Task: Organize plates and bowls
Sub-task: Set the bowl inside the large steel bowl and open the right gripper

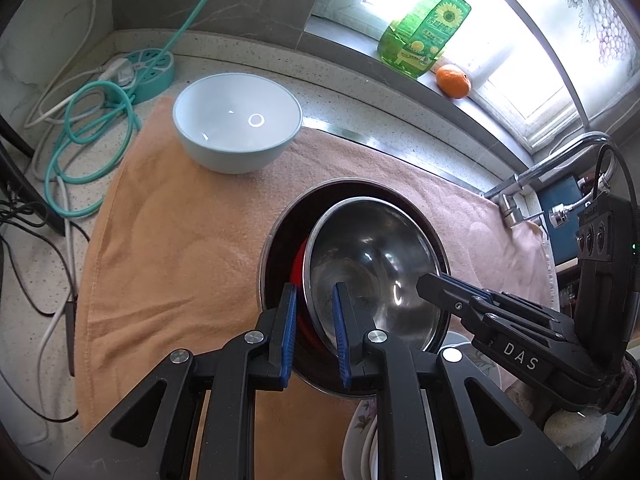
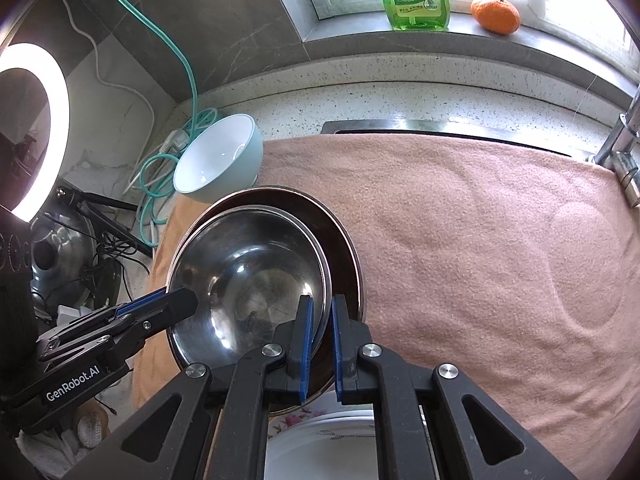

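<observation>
The left claw (image 1: pixel 316 336) straddles the near-left rim of the steel bowl (image 1: pixel 376 264), one pad outside and one inside; its fingers stand slightly apart, and whether they press the metal I cannot tell. The right claw (image 2: pixel 320 344) straddles the same bowl's rim on the opposite side, equally uncertain. The bowl lies between the two claws, tilted inside a larger dark basin (image 1: pixel 280 220), with something red (image 1: pixel 298 268) beneath. Ahead and to the left of the left claw a pale bowl (image 1: pixel 238 132) stands on the towel (image 1: pixel 172 240) over the worktop (image 1: pixel 400 120). Floral plates (image 2: pixel 320 432) lie below the right claw. Both claws seem equally near, so a two-sided lift looks likely.
</observation>
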A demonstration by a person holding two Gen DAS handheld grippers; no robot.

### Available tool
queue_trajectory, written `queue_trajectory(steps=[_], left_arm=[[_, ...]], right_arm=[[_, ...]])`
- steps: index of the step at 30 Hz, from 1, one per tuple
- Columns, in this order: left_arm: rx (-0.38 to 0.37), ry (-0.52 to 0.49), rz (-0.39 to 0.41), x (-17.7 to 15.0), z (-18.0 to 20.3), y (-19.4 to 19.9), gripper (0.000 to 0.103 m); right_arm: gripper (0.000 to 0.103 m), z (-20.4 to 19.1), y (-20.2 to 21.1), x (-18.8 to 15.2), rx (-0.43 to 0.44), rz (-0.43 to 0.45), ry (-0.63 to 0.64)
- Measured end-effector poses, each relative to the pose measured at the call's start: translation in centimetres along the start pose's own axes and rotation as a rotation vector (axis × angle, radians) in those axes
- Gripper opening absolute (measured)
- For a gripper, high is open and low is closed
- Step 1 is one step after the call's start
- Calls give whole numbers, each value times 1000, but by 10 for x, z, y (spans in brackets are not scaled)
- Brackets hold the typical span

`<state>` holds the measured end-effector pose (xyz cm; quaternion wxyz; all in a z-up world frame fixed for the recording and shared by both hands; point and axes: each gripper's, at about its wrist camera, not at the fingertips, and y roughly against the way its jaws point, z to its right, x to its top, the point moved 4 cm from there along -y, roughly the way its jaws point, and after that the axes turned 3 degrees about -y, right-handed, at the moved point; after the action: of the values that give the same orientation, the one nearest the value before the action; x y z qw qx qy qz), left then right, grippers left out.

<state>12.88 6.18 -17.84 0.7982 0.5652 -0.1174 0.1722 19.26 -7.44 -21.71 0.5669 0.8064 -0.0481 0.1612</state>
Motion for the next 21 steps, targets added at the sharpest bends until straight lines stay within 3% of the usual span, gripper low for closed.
queue_trajectory(steps=[21], left_arm=[[-15,21,43,2,-6,21,16]], right_arm=[[12,-4,18,2,9,54,-11]])
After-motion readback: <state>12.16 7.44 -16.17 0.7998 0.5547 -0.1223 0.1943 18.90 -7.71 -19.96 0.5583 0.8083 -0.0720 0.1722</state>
